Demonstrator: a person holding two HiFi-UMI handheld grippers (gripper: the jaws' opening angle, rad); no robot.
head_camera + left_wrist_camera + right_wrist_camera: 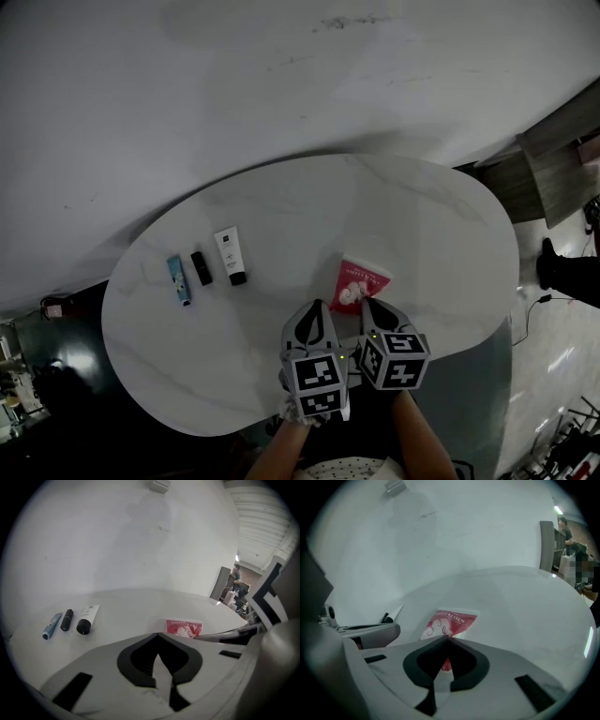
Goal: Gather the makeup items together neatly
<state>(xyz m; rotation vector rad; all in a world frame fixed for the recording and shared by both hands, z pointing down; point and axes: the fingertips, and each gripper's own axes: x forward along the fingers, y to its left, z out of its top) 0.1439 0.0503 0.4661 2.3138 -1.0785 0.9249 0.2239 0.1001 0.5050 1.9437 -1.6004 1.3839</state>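
The red sachet (361, 281) is lying flat at 3 o'clock of the table (450, 216) centre. It is well apart from the white tube (231, 255), black stick (201, 267) and blue tube (178, 279), which are lying in a row toward 9 o'clock. The right gripper (369, 304) is pinching the sachet's 6 o'clock edge, apparently to carry it to that row. The left gripper (317, 307) is hovering at the sachet's 8 o'clock, jaws together, holding nothing.

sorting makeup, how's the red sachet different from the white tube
The red sachet is flat and squarish; the white tube is long, black-capped. The sachet lies at the right tool's tips; the tube lines up beside a black stick and blue tube. Both lie on the table.
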